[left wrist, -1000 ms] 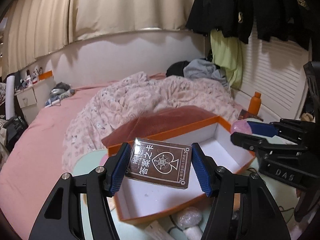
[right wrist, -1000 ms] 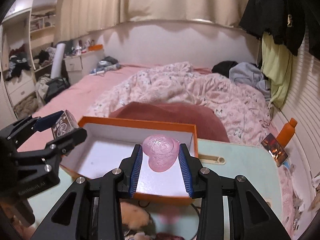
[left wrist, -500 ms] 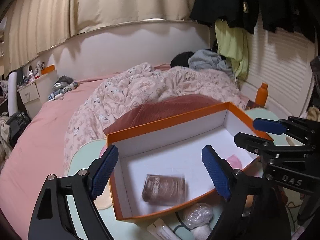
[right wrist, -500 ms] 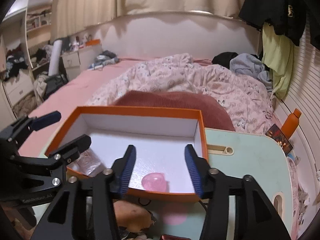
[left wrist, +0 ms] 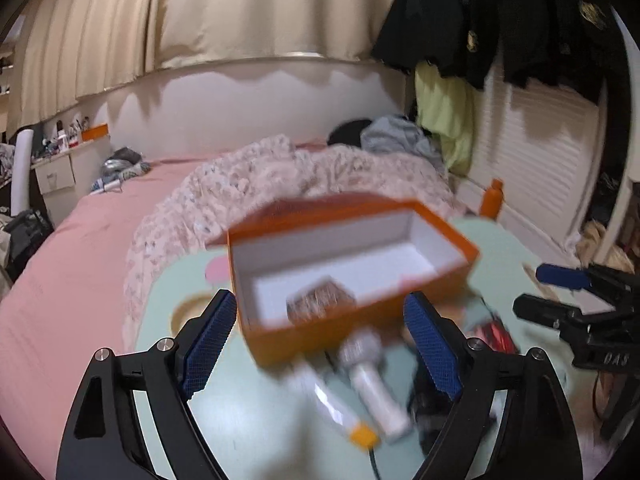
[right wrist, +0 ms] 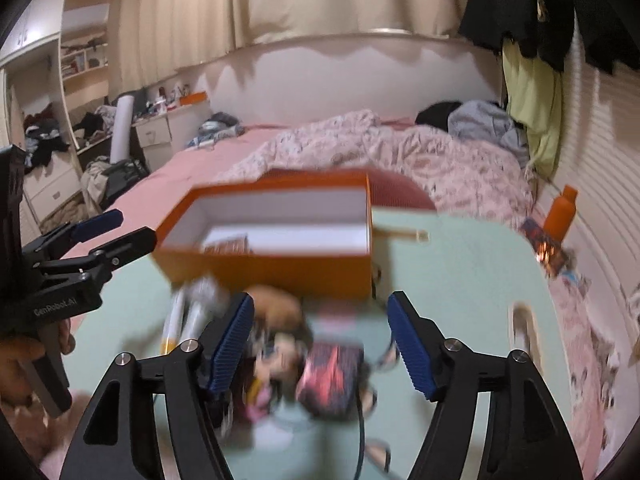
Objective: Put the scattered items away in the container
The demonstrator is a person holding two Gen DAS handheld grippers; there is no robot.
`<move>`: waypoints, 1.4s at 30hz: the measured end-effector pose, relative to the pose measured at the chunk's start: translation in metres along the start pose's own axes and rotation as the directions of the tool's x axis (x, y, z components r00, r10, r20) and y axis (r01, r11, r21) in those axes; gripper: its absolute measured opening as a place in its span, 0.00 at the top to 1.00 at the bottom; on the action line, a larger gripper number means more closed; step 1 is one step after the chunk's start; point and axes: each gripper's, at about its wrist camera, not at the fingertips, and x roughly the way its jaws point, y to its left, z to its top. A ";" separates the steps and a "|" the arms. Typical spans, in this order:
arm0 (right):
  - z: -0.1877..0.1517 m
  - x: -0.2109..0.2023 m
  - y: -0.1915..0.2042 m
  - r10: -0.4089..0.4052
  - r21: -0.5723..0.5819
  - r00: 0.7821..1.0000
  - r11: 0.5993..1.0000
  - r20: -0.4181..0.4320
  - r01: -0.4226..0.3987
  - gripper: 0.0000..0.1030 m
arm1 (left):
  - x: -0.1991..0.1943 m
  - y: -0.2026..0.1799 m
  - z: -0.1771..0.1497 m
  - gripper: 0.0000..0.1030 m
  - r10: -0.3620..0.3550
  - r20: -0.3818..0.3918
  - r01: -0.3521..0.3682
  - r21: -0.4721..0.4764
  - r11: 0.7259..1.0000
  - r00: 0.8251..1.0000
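Centre frame: orange box (left wrist: 400,304) holding card deck (left wrist: 320,304) (blurred); my left gripper (left wrist: 320,344) and right gripper (right wrist: 320,344) spread wide, both empty.

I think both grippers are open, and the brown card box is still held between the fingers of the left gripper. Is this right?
Not quite. Both the left gripper and the right gripper are open, but the left one holds nothing. The brown card box lies inside the orange container, near its front wall. The left wrist view shows this.
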 end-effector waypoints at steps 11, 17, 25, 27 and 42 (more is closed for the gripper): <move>-0.068 0.014 0.005 -0.021 -0.080 0.976 0.997 -0.215 0.004 0.31 | -0.005 -0.013 -0.076 0.17 0.039 -0.183 -0.020 0.106 0.994 0.982; -0.072 0.022 0.011 -0.094 -0.092 0.965 0.993 -0.243 0.074 0.19 | 0.017 -0.002 -0.086 0.12 0.047 -0.272 -0.039 0.035 0.999 0.961; -0.074 0.025 0.002 -0.106 -0.060 0.959 0.994 -0.265 0.093 0.00 | 0.022 0.006 -0.089 0.00 0.040 -0.291 -0.048 -0.023 0.999 0.956; -0.075 0.024 0.003 -0.106 -0.060 0.958 0.994 -0.265 0.093 0.00 | 0.022 0.006 -0.089 0.00 0.040 -0.291 -0.048 -0.023 0.999 0.956; -0.073 0.027 0.002 -0.104 -0.061 0.956 0.994 -0.273 0.091 0.00 | 0.023 0.006 -0.090 0.00 0.029 -0.295 -0.035 -0.016 0.999 0.955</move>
